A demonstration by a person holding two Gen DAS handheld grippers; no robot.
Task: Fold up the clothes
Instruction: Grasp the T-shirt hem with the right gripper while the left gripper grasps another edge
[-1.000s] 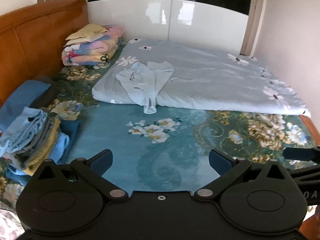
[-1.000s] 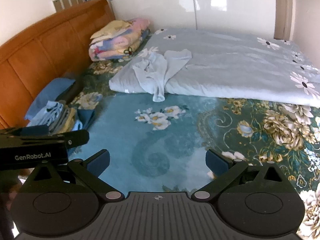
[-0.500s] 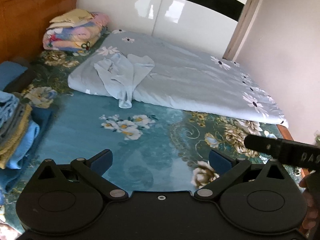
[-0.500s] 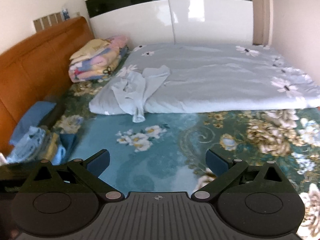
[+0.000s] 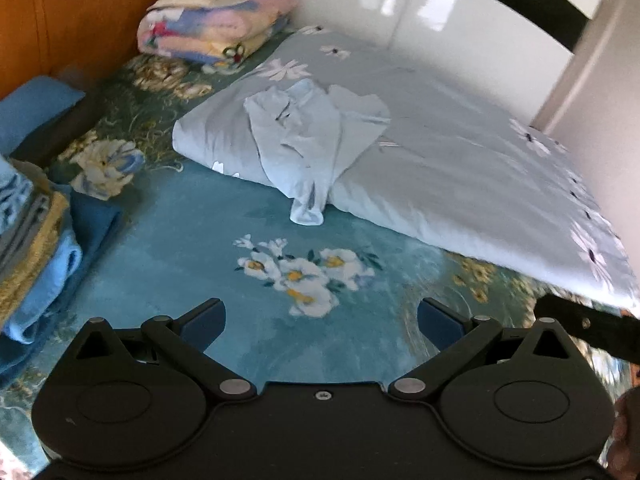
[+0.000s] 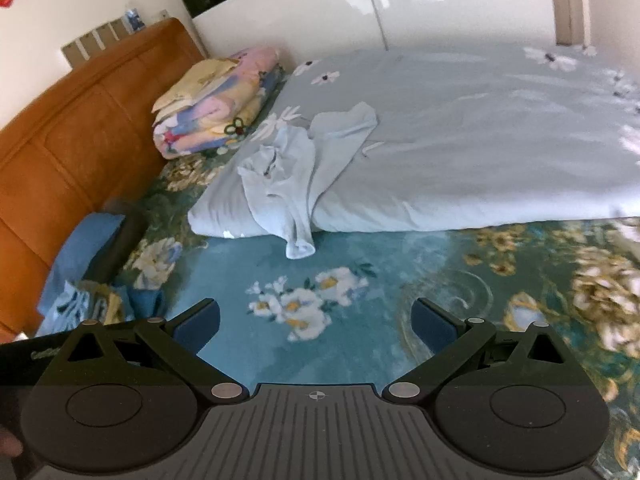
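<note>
A crumpled pale blue garment lies on the near left corner of a folded grey-blue flowered quilt, one end hanging onto the teal flowered bedspread. It also shows in the right wrist view on the quilt. My left gripper is open and empty above the bedspread, well short of the garment. My right gripper is open and empty, also short of it. The right gripper's body shows at the left wrist view's right edge.
A stack of folded clothes sits at the left, also in the right wrist view. A folded colourful blanket lies by the orange headboard. A blue pillow is at the far left. White glossy wardrobe doors stand behind.
Both grippers have moved forward and closer to the garment, which now looks larger. The left view has swung back left. Both stay open.
</note>
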